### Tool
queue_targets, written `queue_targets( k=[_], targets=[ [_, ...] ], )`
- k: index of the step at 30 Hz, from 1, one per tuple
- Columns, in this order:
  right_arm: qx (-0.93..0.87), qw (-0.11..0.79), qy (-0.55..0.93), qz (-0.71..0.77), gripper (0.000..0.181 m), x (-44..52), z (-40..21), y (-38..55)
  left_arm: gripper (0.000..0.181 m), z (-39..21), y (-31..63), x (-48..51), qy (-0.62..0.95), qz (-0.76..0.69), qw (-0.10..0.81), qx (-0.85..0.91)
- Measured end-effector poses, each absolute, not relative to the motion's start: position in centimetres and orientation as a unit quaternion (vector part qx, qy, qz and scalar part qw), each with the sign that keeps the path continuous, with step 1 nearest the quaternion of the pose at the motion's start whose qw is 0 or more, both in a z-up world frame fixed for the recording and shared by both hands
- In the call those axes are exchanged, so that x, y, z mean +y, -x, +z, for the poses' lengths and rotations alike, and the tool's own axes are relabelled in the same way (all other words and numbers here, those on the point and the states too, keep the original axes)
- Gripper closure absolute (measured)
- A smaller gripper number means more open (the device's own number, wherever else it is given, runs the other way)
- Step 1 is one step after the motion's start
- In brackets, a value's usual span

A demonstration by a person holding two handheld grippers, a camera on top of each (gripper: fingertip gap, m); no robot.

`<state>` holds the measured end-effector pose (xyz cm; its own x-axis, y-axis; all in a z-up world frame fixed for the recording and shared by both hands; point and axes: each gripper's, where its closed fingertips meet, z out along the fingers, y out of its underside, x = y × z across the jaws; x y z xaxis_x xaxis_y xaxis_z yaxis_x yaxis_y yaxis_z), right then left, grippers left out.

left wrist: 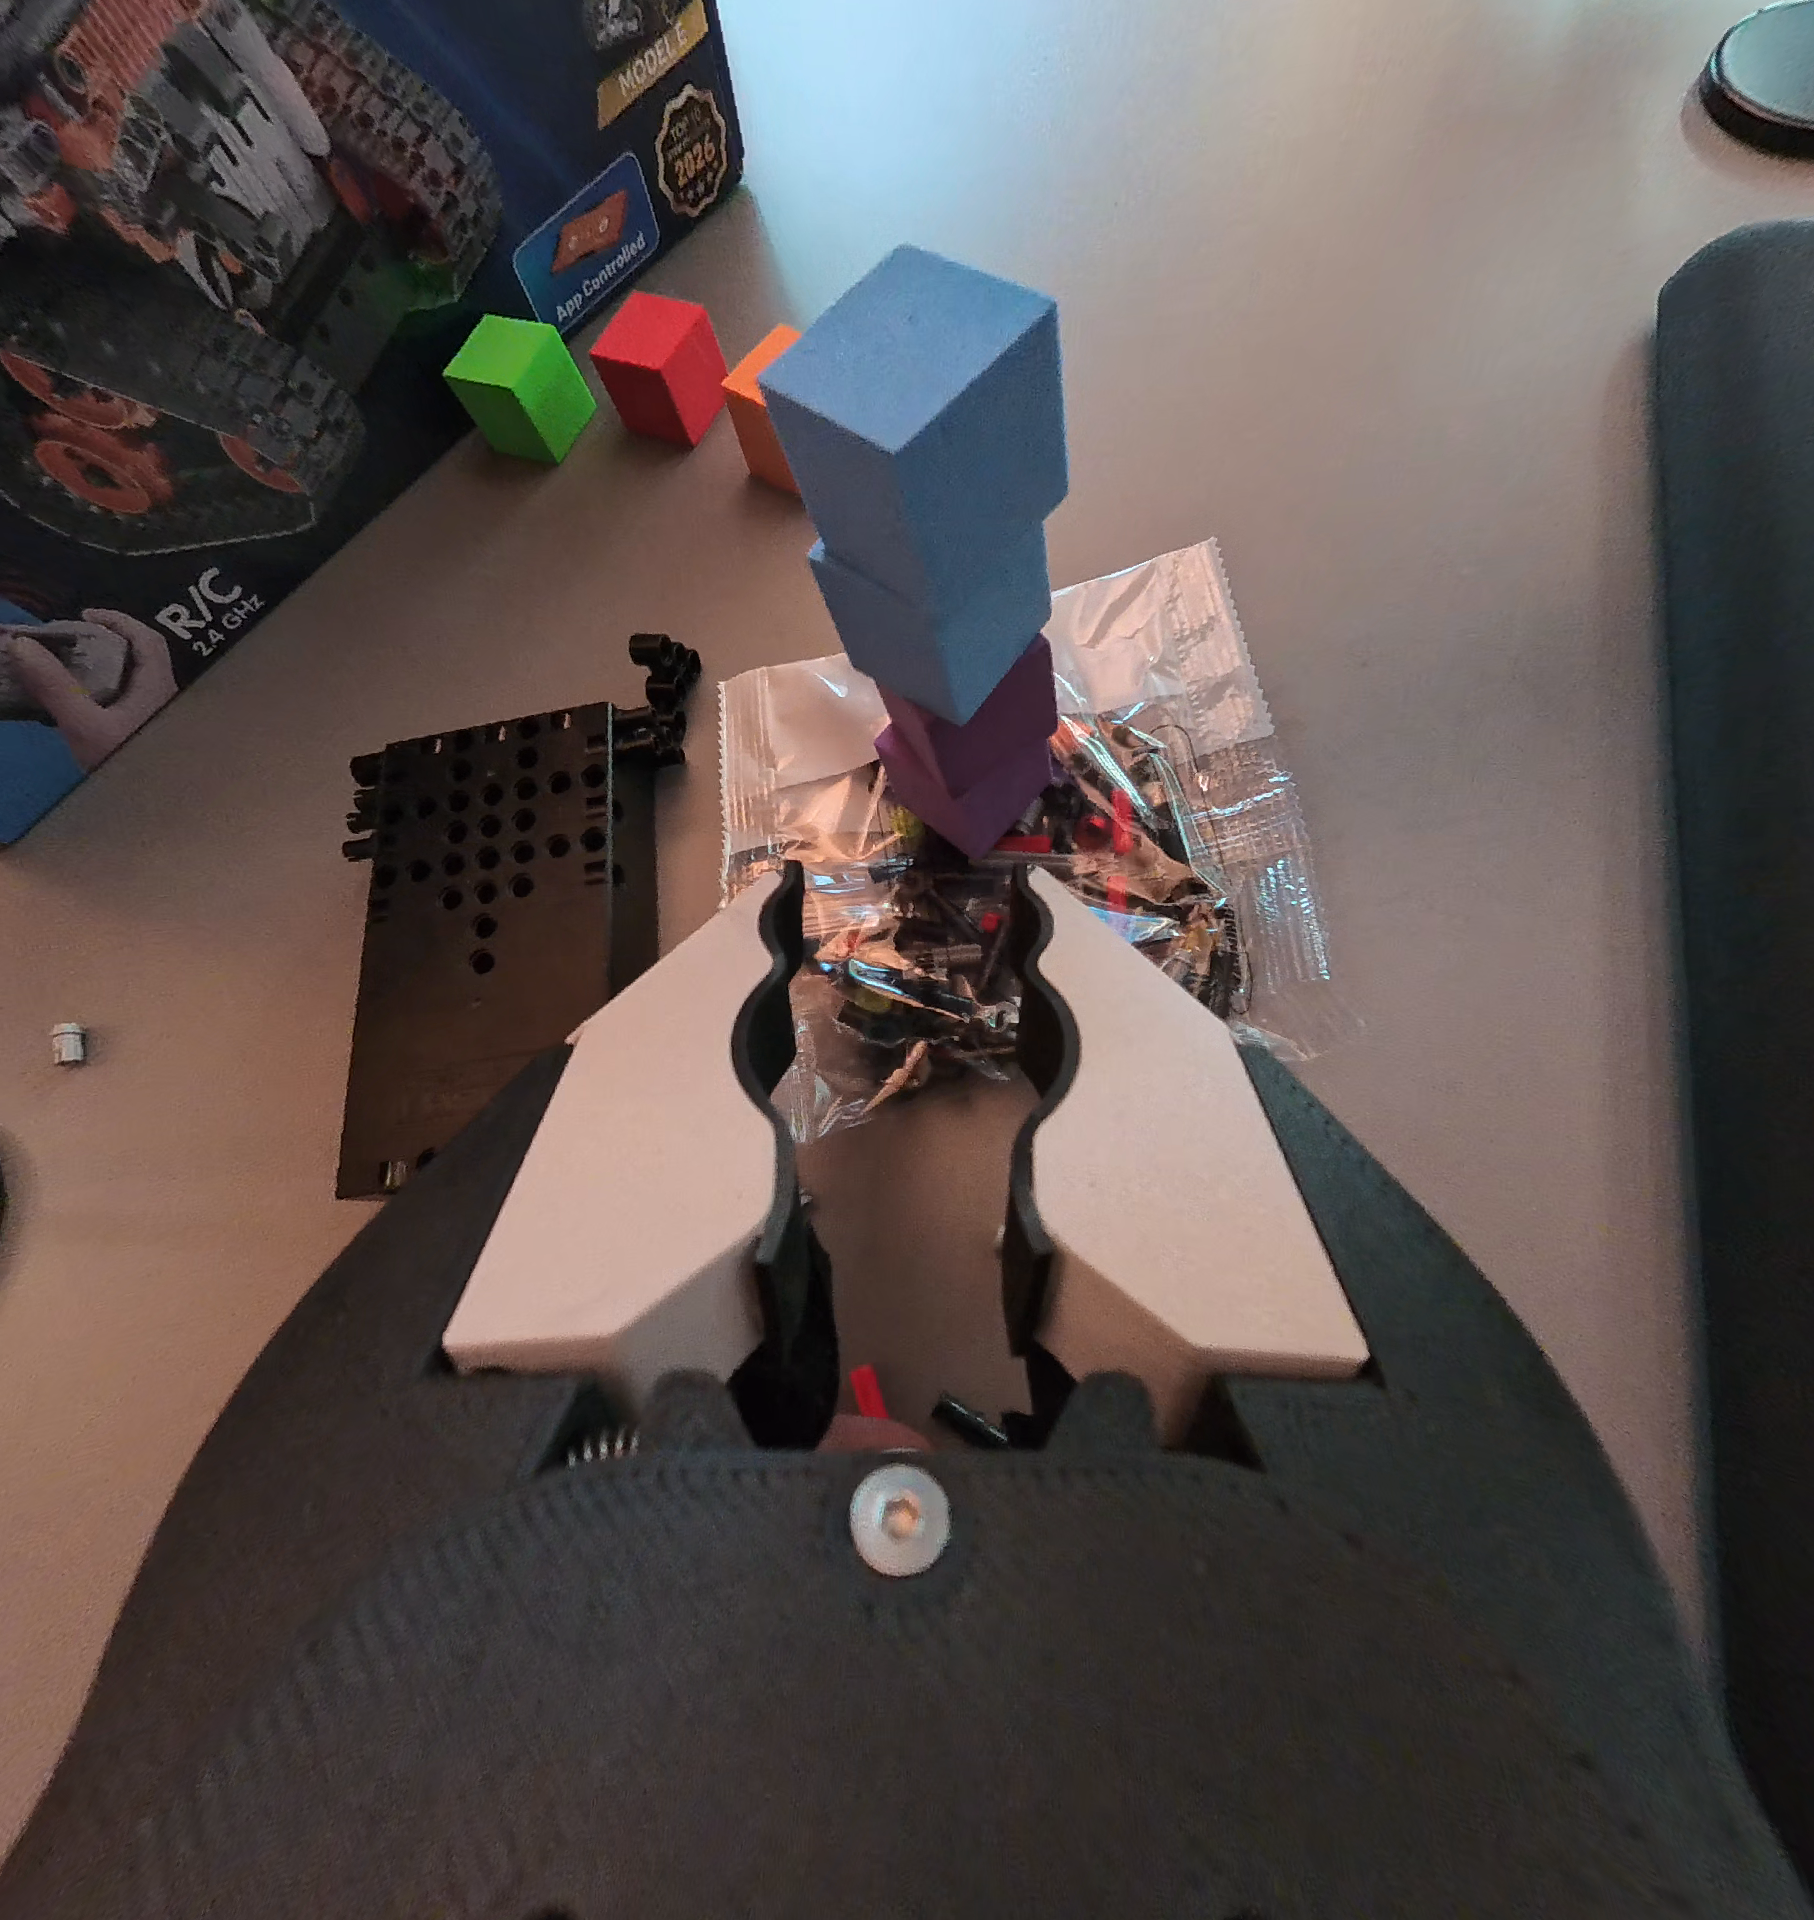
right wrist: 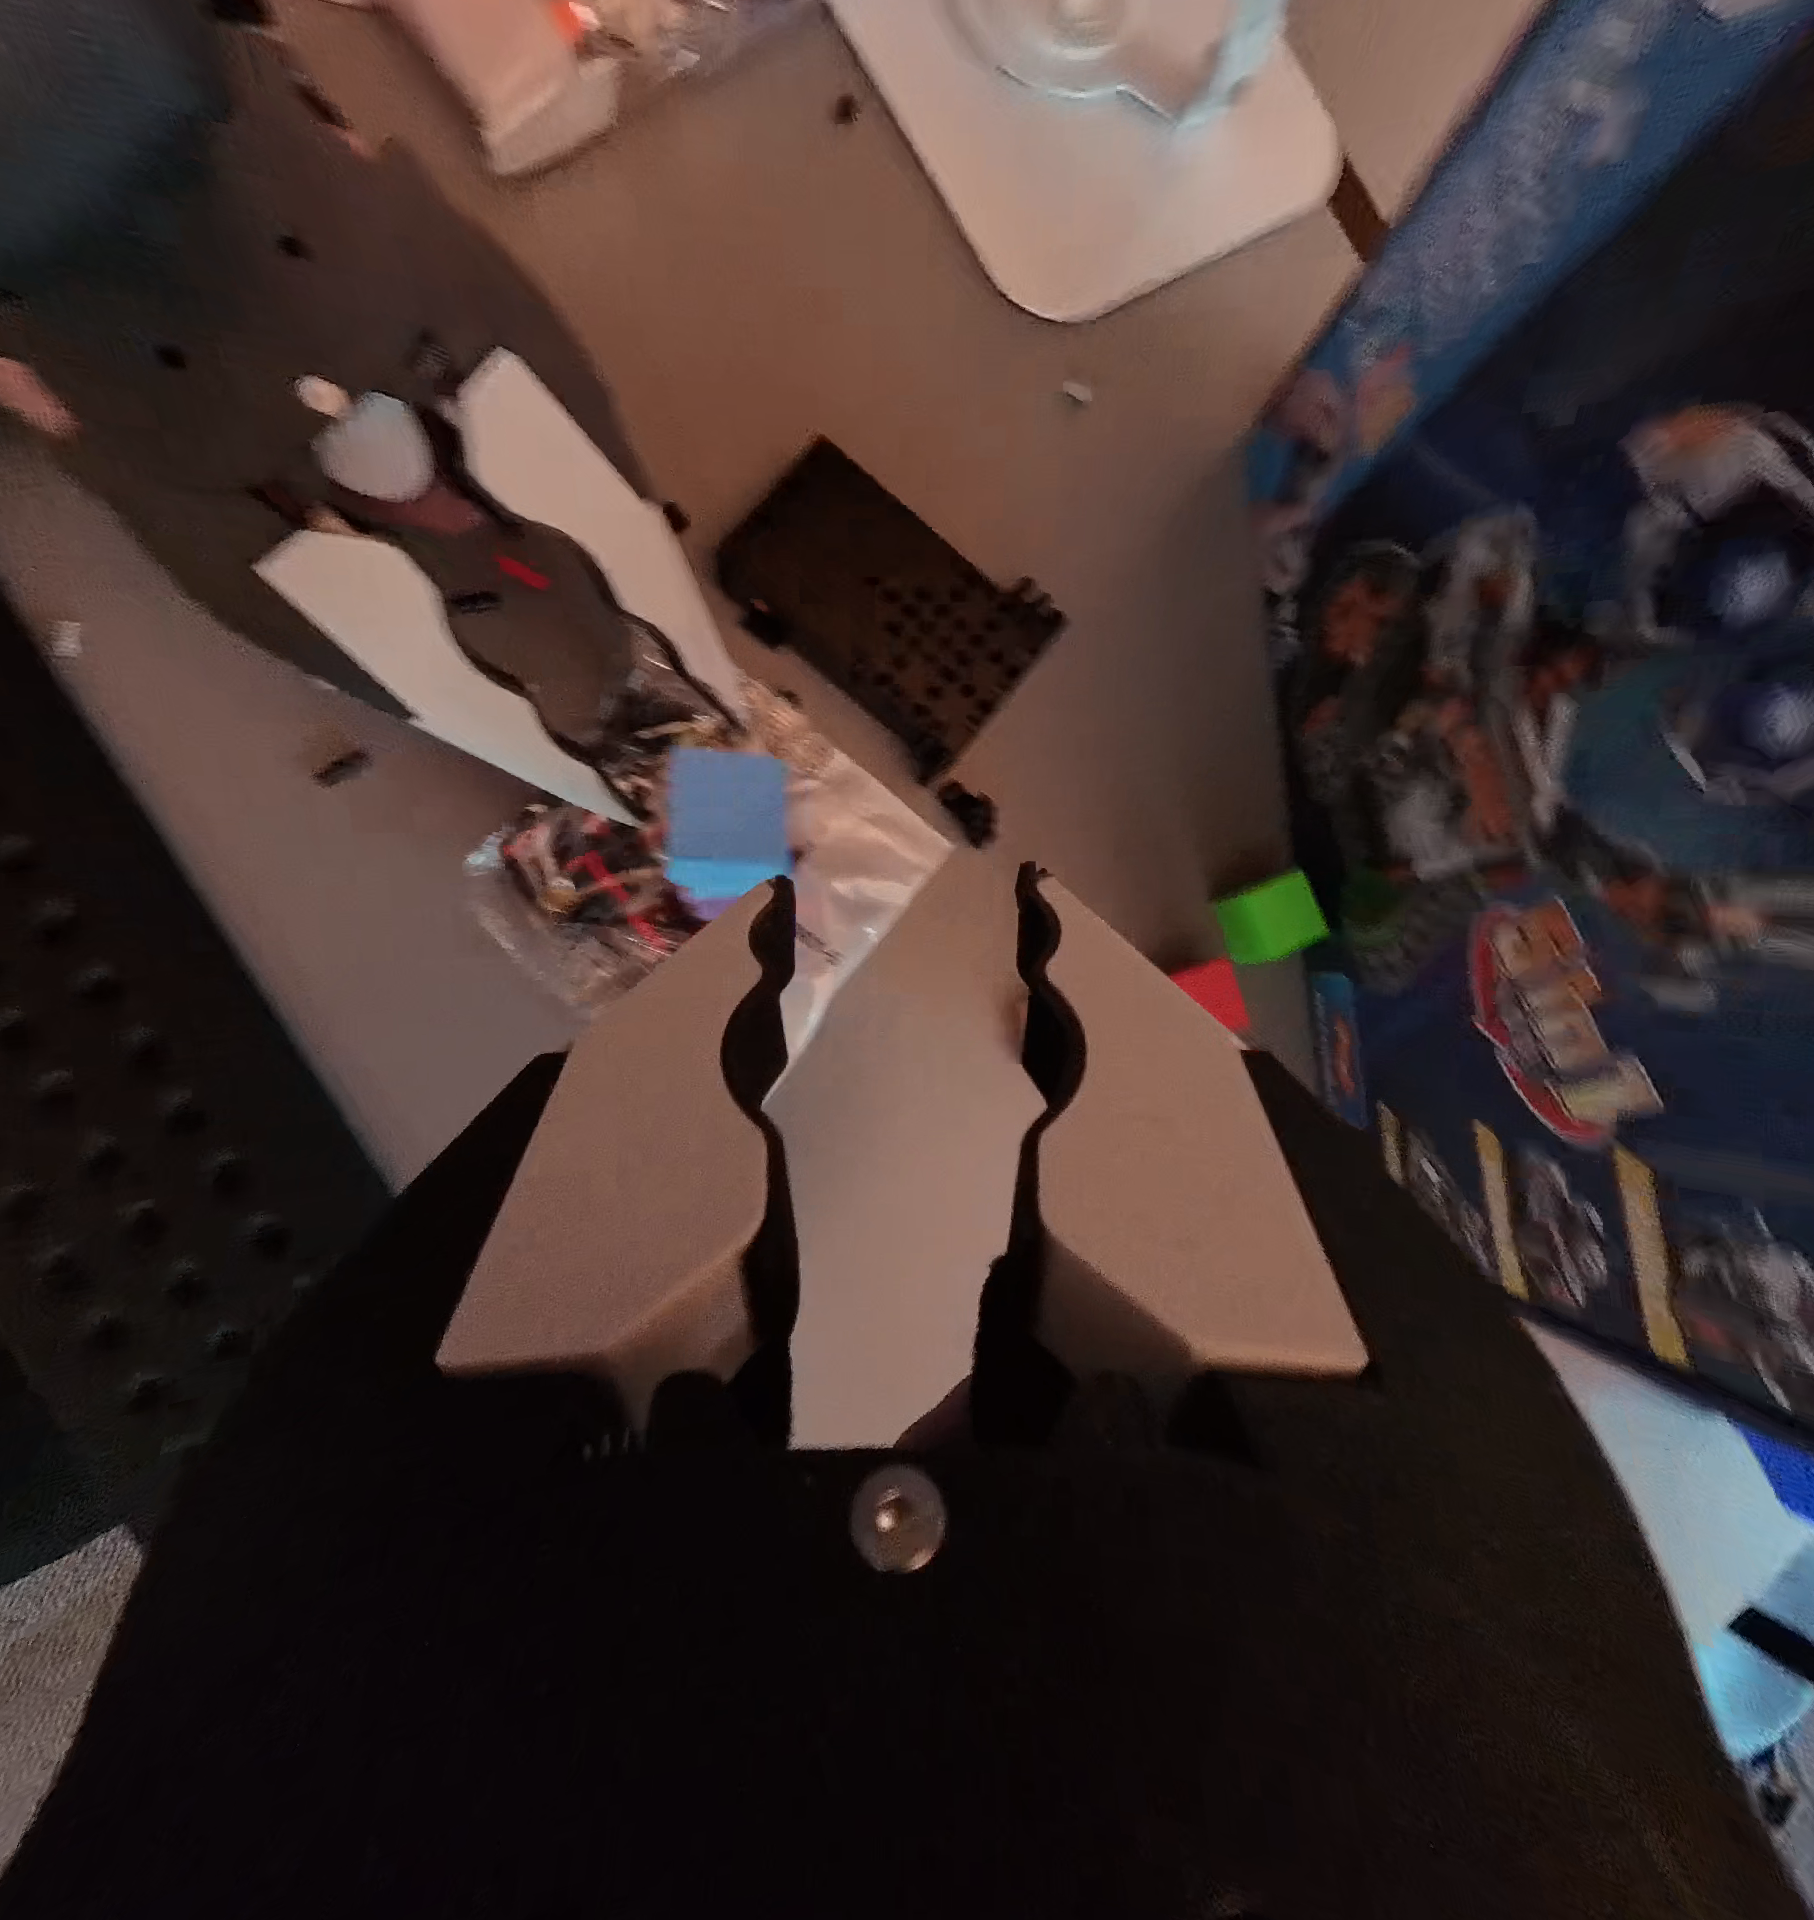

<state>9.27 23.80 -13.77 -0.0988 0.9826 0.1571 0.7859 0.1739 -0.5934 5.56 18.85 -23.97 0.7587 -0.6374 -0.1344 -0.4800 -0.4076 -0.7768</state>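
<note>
Left gripper point(left wrist: 908, 883) hangs jaws apart, empty, over a clear parts bag point(left wrist: 1142, 831). A wobbly tower point(left wrist: 934, 540) of blue and purple blocks stands on that bag. Right gripper point(right wrist: 903, 883), also spread and empty, hovers beside the tower; green block point(left wrist: 518, 390) sits behind the bag.

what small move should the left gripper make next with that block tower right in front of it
Probably back the left gripper straight away from the leaning stack of two blue foam cubes on two purple cubes. Its jaws are open and empty, the tips close to the stack's base on the crinkly clear plastic bag of small parts, so a nudge could topple it.
</note>
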Motion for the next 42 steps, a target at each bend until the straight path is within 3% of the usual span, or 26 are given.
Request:
queue_targets(
  k=[11, 15, 19, 27, 42],
  targets=[
    [-0.688, 0.251, 0.675, 0.094, 0.133, 32.6, -25.2, -12.4, 0.143, -23.9, -5.5, 18.9, 0.834, -0.092, 0.430, 0.333],
    [-0.680, 0.256, 0.676, 0.122, 0.152, 33.1, -26.2, -11.6, 0.143, -23.8, -5.6, 18.9, 0.833, -0.093, 0.430, 0.337],
    [-0.682, 0.278, 0.662, 0.139, 0.152, 32.2, -23.9, -11.3, 0.143, -23.8, -5.6, 18.9, 0.833, -0.092, 0.429, 0.338],
    [-0.738, 0.292, 0.562, 0.232, 0.152, 23.2, -12.6, -9.0, 0.143, -23.8, -5.7, 18.9, 0.833, -0.092, 0.428, 0.339],
    [-0.780, 0.213, 0.553, 0.199, 0.151, 20.2, -15.0, -7.5, 0.143, -23.5, -5.7, 18.7, 0.830, -0.094, 0.433, 0.338]
  ],
)
